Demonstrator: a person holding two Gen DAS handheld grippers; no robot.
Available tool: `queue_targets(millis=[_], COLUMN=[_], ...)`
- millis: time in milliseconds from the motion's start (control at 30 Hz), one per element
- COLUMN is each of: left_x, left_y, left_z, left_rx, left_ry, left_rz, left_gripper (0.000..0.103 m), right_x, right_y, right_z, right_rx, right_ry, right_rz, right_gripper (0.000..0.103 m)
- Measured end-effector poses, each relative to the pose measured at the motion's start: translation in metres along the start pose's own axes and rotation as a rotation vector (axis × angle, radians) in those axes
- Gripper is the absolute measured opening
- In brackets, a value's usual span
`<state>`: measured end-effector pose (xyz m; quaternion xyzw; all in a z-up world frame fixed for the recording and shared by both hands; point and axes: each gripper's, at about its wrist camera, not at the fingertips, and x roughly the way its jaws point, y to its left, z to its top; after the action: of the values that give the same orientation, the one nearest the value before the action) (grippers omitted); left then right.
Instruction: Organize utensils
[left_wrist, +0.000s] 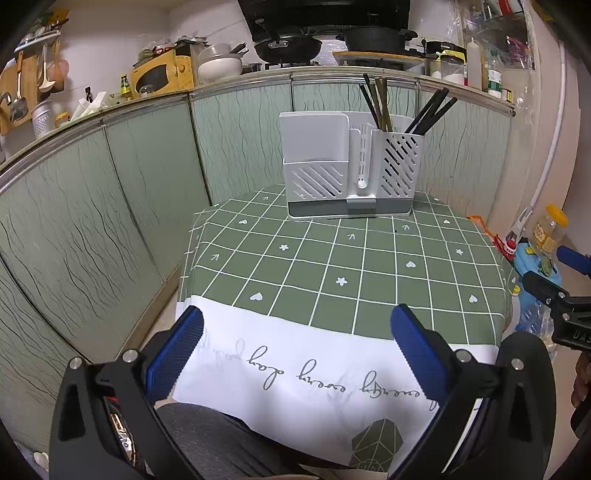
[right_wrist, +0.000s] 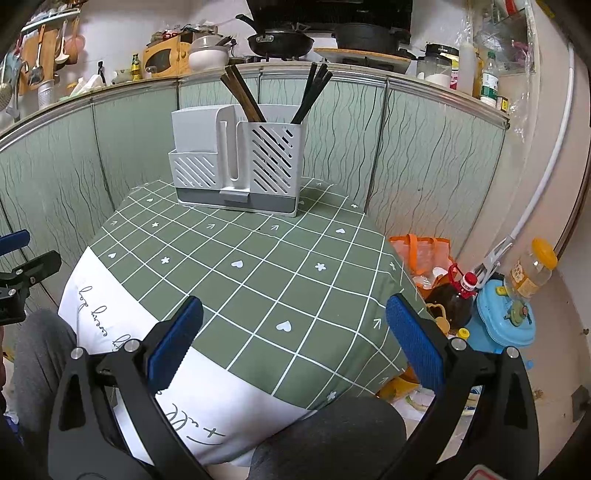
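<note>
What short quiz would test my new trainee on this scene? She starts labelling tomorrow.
1. True or false: the left gripper holds a chopstick.
2. Which compartment of the holder has the chopsticks: A left, B right?
3. What covers the table?

Key: 1 false, its jaws are open and empty, as are the right gripper's. 2 B. 3 A green checked cloth.

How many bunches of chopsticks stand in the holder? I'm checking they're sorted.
2. A brown bunch stands at the left of the holder's slotted compartment, and a black bunch at its right. Single sticks overlap and can't be counted.
</note>
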<state>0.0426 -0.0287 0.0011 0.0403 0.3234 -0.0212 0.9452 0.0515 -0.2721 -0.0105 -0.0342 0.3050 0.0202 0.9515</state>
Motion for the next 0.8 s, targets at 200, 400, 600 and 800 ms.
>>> queue_targets(millis=[200, 400, 600, 800], left_x=[0.0000, -0.0005, -0.0010, -0.0015], left_y=[-0.0004, -0.0009, -0.0016, -0.0022], left_z=[0.0002, 0.0005, 0.0012, 0.0019], left_rx=[0.005, 0.006, 0.008, 0.010], left_ry=[0.004, 0.004, 0.003, 0.002], left_rz=[0.002, 0.002, 0.003, 0.004], left_gripper=[0.099, 0.099, 0.099, 0.099], right_x=[-0.0007, -0.0002, 0.0002, 0.0010], right_y=[-0.0007, -0.0006, -0.0005, 0.0000], right_z=[0.0008, 0.0012, 0.0011, 0.0005], right_rx=[0.001, 0.003, 0.004, 0.004], right_ry=[0.005, 0.007, 0.006, 0.009], right_rz=[-0.001, -0.002, -0.002, 0.000], right_gripper=[0.095, 0.095, 0.095, 0.095])
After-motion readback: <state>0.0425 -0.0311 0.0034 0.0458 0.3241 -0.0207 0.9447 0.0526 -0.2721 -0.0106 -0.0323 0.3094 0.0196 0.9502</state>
